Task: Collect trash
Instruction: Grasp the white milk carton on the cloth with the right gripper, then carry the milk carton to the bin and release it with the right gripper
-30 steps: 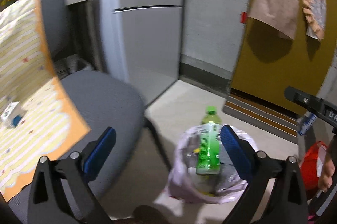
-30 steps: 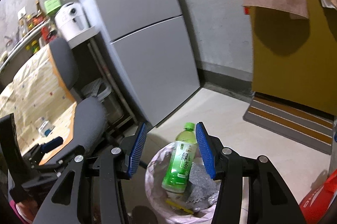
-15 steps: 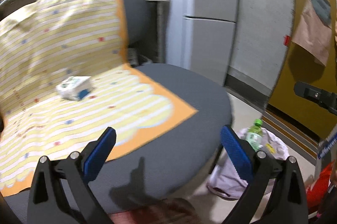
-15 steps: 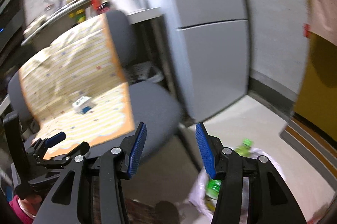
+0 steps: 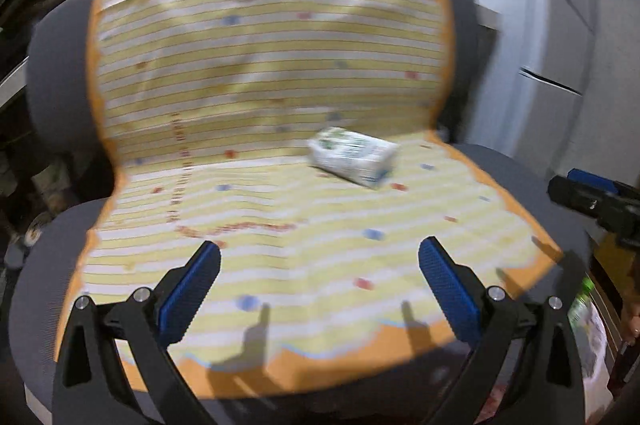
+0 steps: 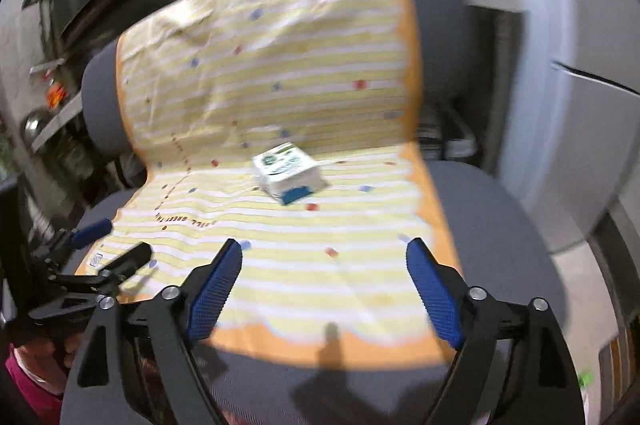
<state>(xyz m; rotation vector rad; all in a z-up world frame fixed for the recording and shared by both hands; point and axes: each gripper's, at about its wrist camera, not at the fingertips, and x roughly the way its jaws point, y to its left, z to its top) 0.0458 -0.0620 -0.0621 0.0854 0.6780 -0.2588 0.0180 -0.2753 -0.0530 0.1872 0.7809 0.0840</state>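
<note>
carton (image 6: 287,172) on chair cloth (image 6: 304,265), blue end right-view only

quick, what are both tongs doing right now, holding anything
Left tongs: open, holding nothing, over the chair cloth.
Right tongs: open, holding nothing, facing the small carton.

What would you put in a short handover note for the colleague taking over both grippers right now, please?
Left gripper: open, empty, hovering over the front of the chair seat.
Right gripper: open, empty, also facing the seat.
Small white carton: lying on its side on the striped cloth that covers the grey chair, near the backrest, ahead of both grippers and untouched.
Trash bag: on the floor at the chair's right, a green bottle already inside.
Done: bottle binned.
Left: grasp the carton, probably with the right gripper, and carry it to the bag.
</note>
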